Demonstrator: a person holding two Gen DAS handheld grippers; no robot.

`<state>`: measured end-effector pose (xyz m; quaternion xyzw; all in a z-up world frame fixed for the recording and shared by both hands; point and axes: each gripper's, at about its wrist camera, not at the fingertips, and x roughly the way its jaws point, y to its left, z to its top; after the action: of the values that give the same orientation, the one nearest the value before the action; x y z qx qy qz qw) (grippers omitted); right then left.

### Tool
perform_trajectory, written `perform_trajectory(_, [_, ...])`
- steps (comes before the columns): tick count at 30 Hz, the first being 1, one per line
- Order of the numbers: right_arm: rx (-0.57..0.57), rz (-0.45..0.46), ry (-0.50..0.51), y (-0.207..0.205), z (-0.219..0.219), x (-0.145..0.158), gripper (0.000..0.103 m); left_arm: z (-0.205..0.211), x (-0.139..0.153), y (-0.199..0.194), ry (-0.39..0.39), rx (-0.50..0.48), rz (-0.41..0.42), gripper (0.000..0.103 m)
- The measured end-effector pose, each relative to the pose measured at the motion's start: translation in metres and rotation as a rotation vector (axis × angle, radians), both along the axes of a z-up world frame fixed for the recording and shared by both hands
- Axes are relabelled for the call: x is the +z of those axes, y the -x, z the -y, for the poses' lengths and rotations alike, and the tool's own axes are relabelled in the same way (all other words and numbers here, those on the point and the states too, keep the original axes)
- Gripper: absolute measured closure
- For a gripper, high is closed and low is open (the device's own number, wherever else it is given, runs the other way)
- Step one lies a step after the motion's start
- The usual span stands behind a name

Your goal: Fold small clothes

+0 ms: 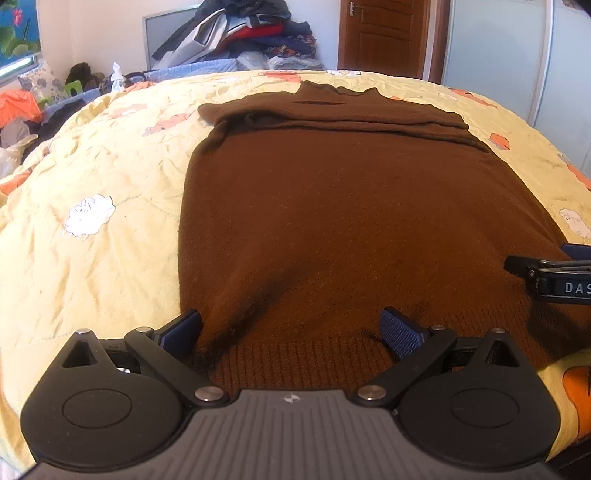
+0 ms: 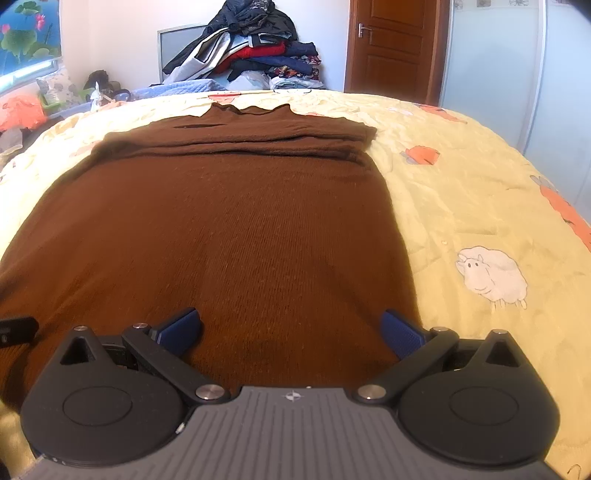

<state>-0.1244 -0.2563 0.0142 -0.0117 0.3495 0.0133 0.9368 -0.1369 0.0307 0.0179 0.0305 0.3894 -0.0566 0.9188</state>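
Note:
A brown knit sweater (image 1: 332, 206) lies flat on the bed, its sleeves folded across the chest near the collar at the far end. My left gripper (image 1: 291, 328) is open, its blue pads (image 1: 400, 332) straddling the ribbed hem at the sweater's near left corner. In the right wrist view the same sweater (image 2: 221, 221) fills the centre. My right gripper (image 2: 291, 328) is open over the hem near the sweater's right edge, fabric between the spread fingers. The right gripper's body (image 1: 554, 277) also shows at the right edge of the left wrist view.
The yellow quilt (image 2: 480, 184) with sheep and orange prints covers the bed. A pile of clothes (image 1: 243, 33) is stacked beyond the far side. A brown door (image 2: 391, 44) and a pale wardrobe panel (image 2: 491, 55) stand at the back right. Clutter lies at the far left.

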Motion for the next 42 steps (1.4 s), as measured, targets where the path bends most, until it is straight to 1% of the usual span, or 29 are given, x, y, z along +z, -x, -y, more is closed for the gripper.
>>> perform_trajectory(3, [0.031,-0.031,0.004,0.005,0.002,0.004,0.000,-0.004,0.002,0.006,-0.037,-0.020,0.002,0.000])
perform_trajectory(5, [0.073,-0.061,0.001,0.011,0.007,0.008,0.000,-0.012,0.008,0.015,-0.059,-0.013,0.028,0.000])
perform_trajectory(7, [0.120,-0.082,-0.017,0.021,0.019,0.015,0.000,-0.026,0.017,0.021,-0.046,0.010,0.057,0.000])
perform_trajectory(8, [0.123,-0.083,-0.034,0.027,0.026,0.020,0.000,-0.035,0.019,0.021,-0.027,0.025,0.057,0.000])
perform_trajectory(10, [0.076,-0.068,-0.083,0.033,0.047,0.029,0.000,-0.051,0.019,0.016,0.038,0.050,0.019,0.000])
perform_trajectory(13, [0.000,-0.110,-0.150,0.028,0.074,0.030,0.000,-0.065,0.008,0.000,0.126,0.078,-0.094,0.000])
perform_trajectory(15, [-0.007,-0.156,-0.163,0.023,0.080,0.023,0.008,-0.066,0.008,0.000,0.154,0.080,-0.087,0.000])
perform_trajectory(17, [0.034,-0.153,-0.124,0.024,0.075,0.021,0.013,-0.065,0.009,-0.001,0.205,0.059,-0.101,0.001])
perform_trajectory(18, [0.064,-0.153,-0.107,0.025,0.071,0.021,0.021,-0.064,0.010,0.000,0.232,0.046,-0.105,0.004])
perform_trajectory(19, [0.090,-0.149,-0.100,0.027,0.068,0.021,0.026,-0.063,0.011,0.000,0.245,0.033,-0.106,0.008])
perform_trajectory(20, [0.109,-0.145,-0.093,0.027,0.066,0.021,0.035,-0.060,0.012,0.001,0.238,0.026,-0.101,0.014])
perform_trajectory(21, [0.127,-0.142,-0.097,0.027,0.066,0.022,0.053,-0.058,0.014,0.001,0.223,0.017,-0.095,0.038])
perform_trajectory(22, [0.136,-0.141,-0.111,0.026,0.068,0.023,0.066,-0.054,0.015,0.000,0.192,0.017,-0.084,0.072])
perform_trajectory(23, [0.142,-0.153,-0.139,0.024,0.071,0.023,0.090,-0.055,0.016,-0.001,0.165,0.025,-0.087,0.087])
perform_trajectory(24, [0.145,-0.163,-0.175,0.022,0.077,0.024,0.090,-0.060,0.016,-0.005,0.166,0.038,-0.096,0.092])
perform_trajectory(25, [0.142,-0.158,-0.185,0.022,0.081,0.026,0.091,-0.069,0.018,-0.005,0.191,0.054,-0.099,0.093])
perform_trajectory(27, [0.133,-0.147,-0.155,0.024,0.089,0.031,0.092,-0.086,0.022,-0.005,0.209,0.074,-0.094,0.093])
perform_trajectory(29, [0.107,-0.139,-0.171,0.025,0.103,0.035,0.093,-0.096,0.021,-0.003,0.193,0.087,-0.103,0.093])
perform_trajectory(31, [0.095,-0.169,-0.180,0.026,0.111,0.031,0.093,-0.103,0.017,0.000,0.193,0.083,-0.114,0.093])
perform_trajectory(32, [0.098,-0.183,-0.161,0.027,0.108,0.026,0.092,-0.104,0.018,0.002,0.200,0.068,-0.117,0.093])
perform_trajectory(33, [0.104,-0.167,-0.156,0.030,0.105,0.025,0.087,-0.105,0.020,0.002,0.201,0.058,-0.125,0.091])
perform_trajectory(34, [0.114,-0.169,-0.153,0.033,0.101,0.026,0.083,-0.107,0.024,0.003,0.205,0.063,-0.126,0.085])
perform_trajectory(35, [0.118,-0.175,-0.147,0.034,0.101,0.028,0.069,-0.111,0.030,0.003,0.224,0.080,-0.121,0.079])
perform_trajectory(36, [0.109,-0.160,-0.147,0.035,0.101,0.034,0.052,-0.116,0.036,0.003,0.255,0.101,-0.098,0.065])
perform_trajectory(37, [0.086,-0.120,-0.160,0.035,0.104,0.041,0.047,-0.118,0.043,0.002,0.290,0.112,-0.055,0.043])
perform_trajectory(38, [0.066,-0.080,-0.189,0.033,0.107,0.049,0.043,-0.117,0.050,-0.001,0.312,0.114,-0.003,0.029])
perform_trajectory(39, [0.060,-0.057,-0.221,0.026,0.109,0.055,0.043,-0.111,0.055,-0.006,0.315,0.109,0.052,0.010])
perform_trajectory(41, [0.069,-0.004,-0.248,0.006,0.103,0.066,0.043,-0.086,0.058,-0.026,0.273,0.065,0.133,0.009])
perform_trajectory(42, [0.085,0.025,-0.241,-0.008,0.094,0.069,0.043,-0.070,0.055,-0.042,0.249,0.034,0.137,0.009])
